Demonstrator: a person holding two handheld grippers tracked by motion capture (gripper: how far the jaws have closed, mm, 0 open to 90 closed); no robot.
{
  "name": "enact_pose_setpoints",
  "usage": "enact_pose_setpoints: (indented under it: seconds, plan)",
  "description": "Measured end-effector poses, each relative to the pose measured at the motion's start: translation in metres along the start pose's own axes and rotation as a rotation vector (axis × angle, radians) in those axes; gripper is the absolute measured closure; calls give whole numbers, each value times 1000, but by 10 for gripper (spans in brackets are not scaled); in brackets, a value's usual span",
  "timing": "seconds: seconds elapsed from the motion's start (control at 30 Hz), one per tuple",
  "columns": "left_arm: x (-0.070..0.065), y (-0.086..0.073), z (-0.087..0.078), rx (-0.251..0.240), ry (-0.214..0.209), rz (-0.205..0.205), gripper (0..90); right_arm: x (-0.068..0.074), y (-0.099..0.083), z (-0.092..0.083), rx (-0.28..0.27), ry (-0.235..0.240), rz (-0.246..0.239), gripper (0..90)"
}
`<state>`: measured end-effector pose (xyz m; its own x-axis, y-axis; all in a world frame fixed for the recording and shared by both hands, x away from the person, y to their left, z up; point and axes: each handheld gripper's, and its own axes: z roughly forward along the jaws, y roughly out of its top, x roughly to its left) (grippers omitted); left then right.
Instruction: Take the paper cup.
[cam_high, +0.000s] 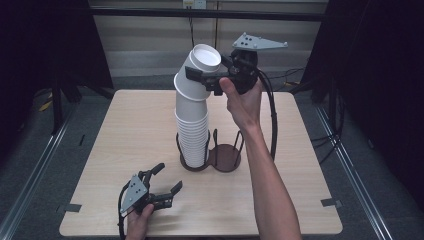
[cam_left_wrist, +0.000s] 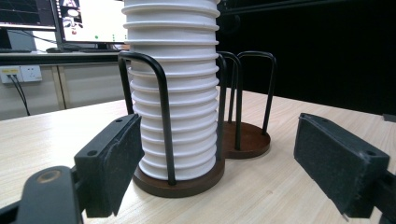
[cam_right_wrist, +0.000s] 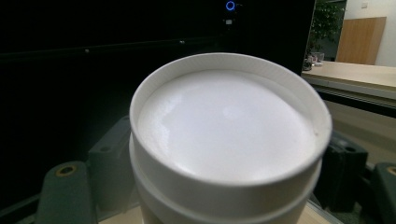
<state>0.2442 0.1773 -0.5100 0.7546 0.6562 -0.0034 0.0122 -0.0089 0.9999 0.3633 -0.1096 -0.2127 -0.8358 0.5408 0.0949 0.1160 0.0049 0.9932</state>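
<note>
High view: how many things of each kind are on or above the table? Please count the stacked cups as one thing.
white cup stack: 1
dark wire holder: 1
grippers: 2 (left gripper, right gripper)
Total: 4

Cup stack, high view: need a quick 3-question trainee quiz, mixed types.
1. Multiple choice: the right gripper is shut on A) the tilted top of the cup stack, B) the table, C) nothing.
2. True or false: both slots of the holder have cups in them.
3. Fill in: the left gripper has its jaws ___, with nothing between them.
Key: 1 A; 2 false; 3 open.
</note>
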Motion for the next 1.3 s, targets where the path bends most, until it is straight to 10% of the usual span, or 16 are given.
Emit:
enact_pose_setpoints:
  seconds: [1.3]
  plan:
    - [0,0,0,2,1,0,155,-2,4,-55,-42,-57,1,217]
